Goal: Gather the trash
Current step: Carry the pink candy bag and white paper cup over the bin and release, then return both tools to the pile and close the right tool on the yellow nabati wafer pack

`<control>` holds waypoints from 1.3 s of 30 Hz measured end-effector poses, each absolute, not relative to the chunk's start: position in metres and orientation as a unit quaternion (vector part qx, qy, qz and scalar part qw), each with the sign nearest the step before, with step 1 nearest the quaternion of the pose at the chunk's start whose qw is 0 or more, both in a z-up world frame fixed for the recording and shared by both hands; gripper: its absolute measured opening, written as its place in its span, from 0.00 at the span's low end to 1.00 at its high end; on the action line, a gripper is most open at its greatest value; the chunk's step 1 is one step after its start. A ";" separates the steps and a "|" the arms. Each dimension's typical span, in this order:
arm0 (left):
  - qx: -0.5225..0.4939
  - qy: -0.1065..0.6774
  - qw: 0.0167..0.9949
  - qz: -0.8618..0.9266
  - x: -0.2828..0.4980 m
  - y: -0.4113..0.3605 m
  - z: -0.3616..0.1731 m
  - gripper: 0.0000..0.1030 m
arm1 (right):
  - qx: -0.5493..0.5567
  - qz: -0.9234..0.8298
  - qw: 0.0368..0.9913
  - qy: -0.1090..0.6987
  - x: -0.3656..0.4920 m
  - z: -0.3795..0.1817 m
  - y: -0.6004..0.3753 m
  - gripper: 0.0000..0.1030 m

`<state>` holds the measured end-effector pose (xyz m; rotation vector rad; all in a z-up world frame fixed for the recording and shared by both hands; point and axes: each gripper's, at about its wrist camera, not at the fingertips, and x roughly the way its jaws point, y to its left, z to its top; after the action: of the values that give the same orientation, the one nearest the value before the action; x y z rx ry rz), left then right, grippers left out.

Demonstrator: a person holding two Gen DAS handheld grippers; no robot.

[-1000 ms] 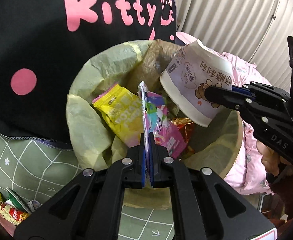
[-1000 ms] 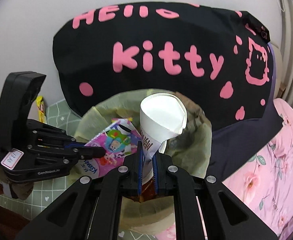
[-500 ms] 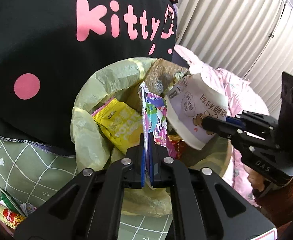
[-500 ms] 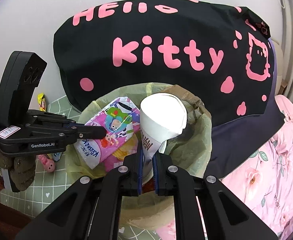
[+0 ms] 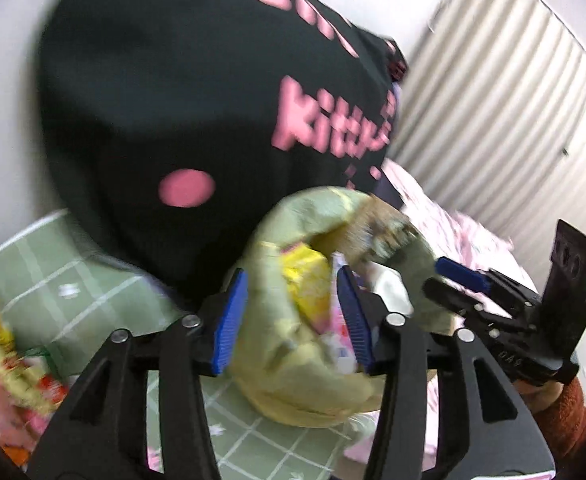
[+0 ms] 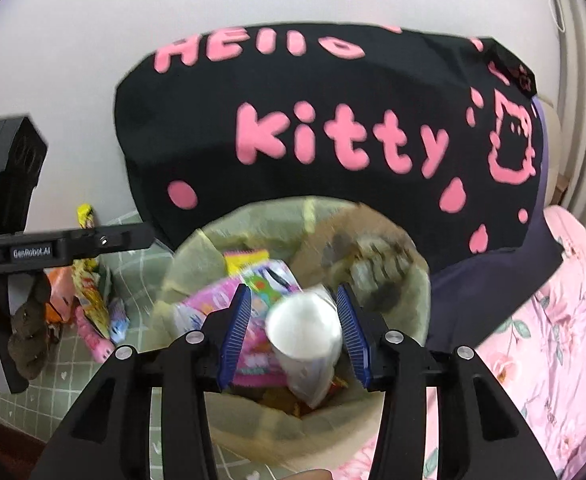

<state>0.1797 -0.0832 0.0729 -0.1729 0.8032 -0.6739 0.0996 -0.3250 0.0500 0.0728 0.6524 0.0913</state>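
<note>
Green grid-patterned bedding [image 5: 93, 280] and a big black pillow [image 5: 153, 100] with pink lettering fill the left wrist view, all of it smeared by motion. Left gripper [image 5: 293, 316]: jaws have just been opening, blue pads well apart, nothing pinched. Between and beyond them sits the lined trash bin [image 5: 293, 380], and the pink wrapper [image 5: 339, 336] lies inside its mouth, close against the right-hand pad but, as far as the blur lets me judge, free of it. A yellow packet [image 5: 309, 280] is in there too. More wrappers [image 5: 9, 360] wait at the lower left edge, cut off and hard to read.

Over to the right wrist view, sharper. Right gripper [image 6: 295, 332] has also just been opening, pads clear on both sides. The white paper cup [image 6: 305, 340] sits between them, mouth facing the camera, body pointing down into the trash bin [image 6: 197, 256], so I'd call it released. The pink wrapper [image 6: 213, 308] lies flat beside it. Loose snack packets [image 6: 93, 300] remain on the bedding left of the bin, just under the left gripper [image 6: 145, 236], which is the nearer one; its pads are edge-on here and cannot be read.
</note>
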 end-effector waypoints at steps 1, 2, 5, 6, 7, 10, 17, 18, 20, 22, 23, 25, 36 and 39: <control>-0.084 0.376 0.871 -0.306 0.176 -0.072 0.073 0.45 | 0.037 0.049 0.948 0.312 0.102 0.054 -0.320 0.41; -0.083 0.372 0.877 -0.294 0.174 -0.063 0.073 0.45 | 0.039 0.052 0.950 0.304 0.104 0.058 -0.316 0.41; -0.081 0.363 0.894 -0.250 0.164 -0.035 0.070 0.46 | 0.048 0.065 0.957 0.279 0.112 0.067 -0.302 0.47; -0.082 0.360 0.899 -0.236 0.161 -0.025 0.069 0.46 | 0.054 0.076 0.957 0.276 0.116 0.069 -0.296 0.49; -0.084 0.357 0.903 -0.223 0.158 -0.014 0.067 0.46 | 0.057 0.085 0.956 0.275 0.120 0.070 -0.290 0.49; -0.098 0.349 0.914 -0.184 0.148 0.017 0.063 0.47 | 0.044 0.106 0.953 0.280 0.131 0.069 -0.268 0.49; -0.145 0.351 0.921 -0.088 0.129 0.090 0.051 0.47 | 0.008 0.163 0.939 0.302 0.149 0.061 -0.211 0.49; -0.149 0.349 0.922 -0.076 0.125 0.099 0.050 0.48 | 0.003 0.170 0.938 0.303 0.151 0.060 -0.203 0.49; -0.157 0.344 0.924 -0.052 0.116 0.117 0.049 0.48 | -0.015 0.182 0.934 0.307 0.156 0.058 -0.187 0.49; -0.160 0.341 0.926 -0.034 0.107 0.132 0.046 0.51 | -0.023 0.204 0.929 0.308 0.158 0.055 -0.170 0.49; -0.161 0.340 0.926 -0.025 0.103 0.138 0.045 0.51 | -0.026 0.211 0.927 0.309 0.158 0.054 -0.164 0.49; -0.164 0.342 0.926 -0.004 0.094 0.154 0.040 0.51 | -0.032 0.227 0.923 0.311 0.160 0.051 -0.150 0.49; -0.193 0.347 0.913 0.099 0.046 0.237 0.007 0.52 | -0.096 0.228 0.913 0.324 0.164 0.036 -0.099 0.49; -0.209 0.354 0.905 0.107 0.039 0.255 -0.004 0.52 | -0.111 0.223 0.911 0.329 0.168 0.031 -0.090 0.49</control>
<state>0.0393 0.2546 -0.0042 -0.4312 0.7320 0.2208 0.1678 -0.0904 0.0314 -0.2294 0.6780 0.4591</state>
